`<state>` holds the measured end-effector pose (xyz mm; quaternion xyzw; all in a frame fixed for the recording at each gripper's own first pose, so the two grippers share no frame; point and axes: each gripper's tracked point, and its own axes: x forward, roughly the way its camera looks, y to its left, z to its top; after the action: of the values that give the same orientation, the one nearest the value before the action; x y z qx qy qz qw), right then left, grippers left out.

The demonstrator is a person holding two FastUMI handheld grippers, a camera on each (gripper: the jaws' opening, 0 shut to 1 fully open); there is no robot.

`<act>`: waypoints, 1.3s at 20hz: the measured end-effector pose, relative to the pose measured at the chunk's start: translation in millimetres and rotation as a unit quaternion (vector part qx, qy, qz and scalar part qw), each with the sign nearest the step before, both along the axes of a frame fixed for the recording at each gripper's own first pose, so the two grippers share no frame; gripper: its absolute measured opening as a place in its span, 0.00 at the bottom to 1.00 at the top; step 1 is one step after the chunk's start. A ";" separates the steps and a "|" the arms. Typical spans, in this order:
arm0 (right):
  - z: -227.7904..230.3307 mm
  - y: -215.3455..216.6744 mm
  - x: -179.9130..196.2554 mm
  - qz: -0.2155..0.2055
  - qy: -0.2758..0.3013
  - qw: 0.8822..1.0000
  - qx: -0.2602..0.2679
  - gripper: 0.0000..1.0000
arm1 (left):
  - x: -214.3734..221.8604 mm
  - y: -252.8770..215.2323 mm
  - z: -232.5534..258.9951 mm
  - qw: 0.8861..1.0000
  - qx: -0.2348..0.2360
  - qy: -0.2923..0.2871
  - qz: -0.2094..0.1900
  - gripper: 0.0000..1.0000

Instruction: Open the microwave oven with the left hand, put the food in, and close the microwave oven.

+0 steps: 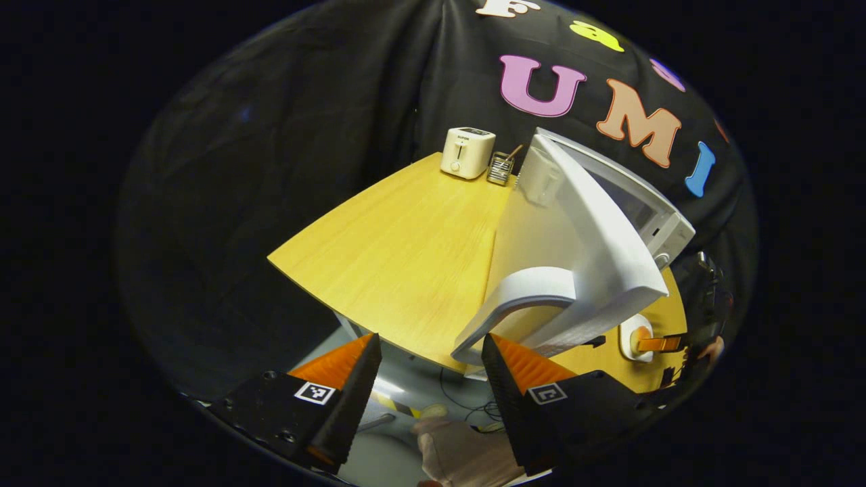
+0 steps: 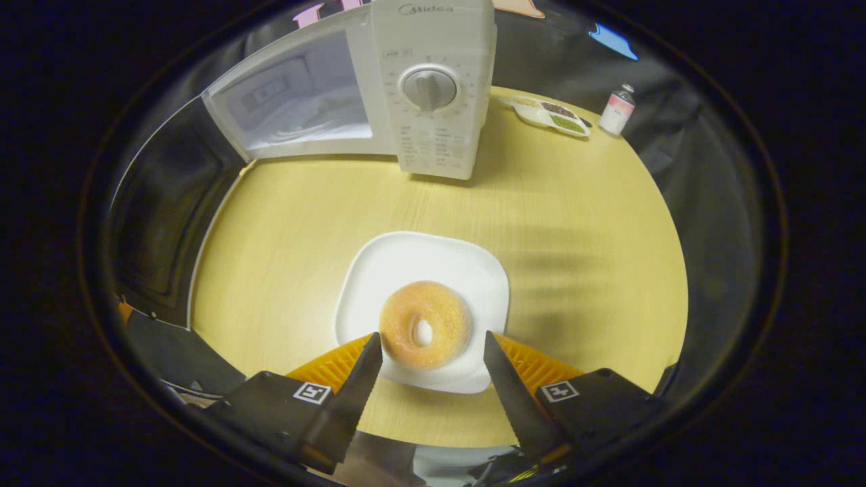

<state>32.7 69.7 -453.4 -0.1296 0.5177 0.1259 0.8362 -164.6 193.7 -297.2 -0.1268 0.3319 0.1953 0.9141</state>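
Microwave [image 2: 433, 95] sits toward the far edge of the table [image 2: 582, 223], door [image 1: 575, 250] swung wide open, so the cavity [image 2: 298, 108] is reachable from the front. In the left gripper view the door's handle [image 1: 514, 297] curves just ahead of the left gripper [image 1: 431, 368]; its fingers are spread w/ nothing between them, the handle's lower end near the one finger but contact can't be told. Probably parked there to keep the door from drifting back while the food goes in.

Food: a donut [image 2: 425, 325] on a white square plate [image 2: 433, 264], out in the middle of the table, in front of the microwave and well apart from it. Right gripper [image 2: 427, 368] is spread, fingers either side of the plate's near edge, donut between them in the picture, not pinching yet. Judging by that, approach is lined up to take the plate by its rim rather than squash the donut.

Clutter stays clear of the path: toaster [image 1: 467, 152] and a small wire holder [image 1: 500, 169] at the table's far corner beside the open door; a sectioned dish [image 2: 548, 113] and small bottle [image 2: 617, 108] at the far edge on the microwave's other side.

Step in hand: door done, plate pickup next.
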 end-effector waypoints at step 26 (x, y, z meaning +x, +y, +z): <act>56.9 169.9 -16.5 -0.107 0.002 0.974 0.200 0.77 | 46.1 97.9 17.4 0.999 0.012 -0.042 0.028 0.85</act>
<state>16.2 239.6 -396.5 0.0963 0.4951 0.1369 0.8526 -118.6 291.6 -279.7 -0.1334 0.2870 0.2196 0.9228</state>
